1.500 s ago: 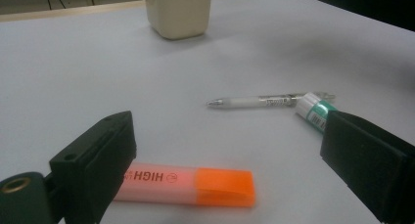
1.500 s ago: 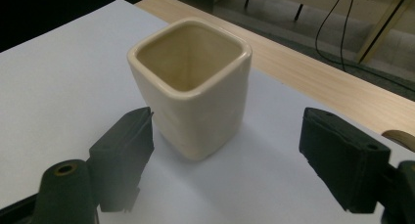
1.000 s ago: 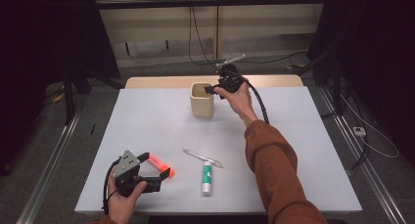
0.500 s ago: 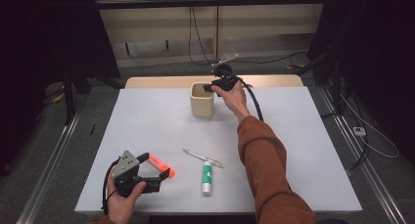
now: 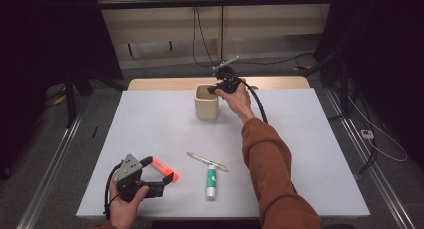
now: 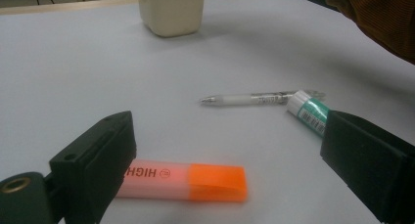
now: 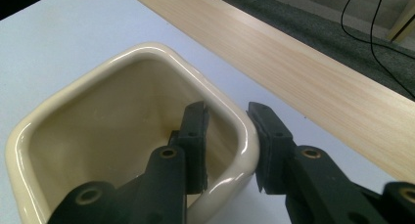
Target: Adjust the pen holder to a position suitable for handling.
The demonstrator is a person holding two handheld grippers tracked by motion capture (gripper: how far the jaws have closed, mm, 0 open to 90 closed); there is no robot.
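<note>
A cream square cup stands at the far middle of the white table. My right gripper sits on its right rim. In the right gripper view one jaw of that gripper is inside the cup and the other outside; the jaws have just been closing and now press on the wall between them. At the front left my left gripper is held wide open. Between its jaws in the left gripper view an orange-capped pink highlighter lies untouched on the table.
A clear pen and a white-and-green tube lie side by side at the front middle, right of the highlighter. A wooden strip runs along the table's far edge. A black cable trails from the right gripper.
The right gripper has sunk a little and shifted left onto the cup's rim, and its jaws have narrowed around the wall. The left hand has stayed where it was.
</note>
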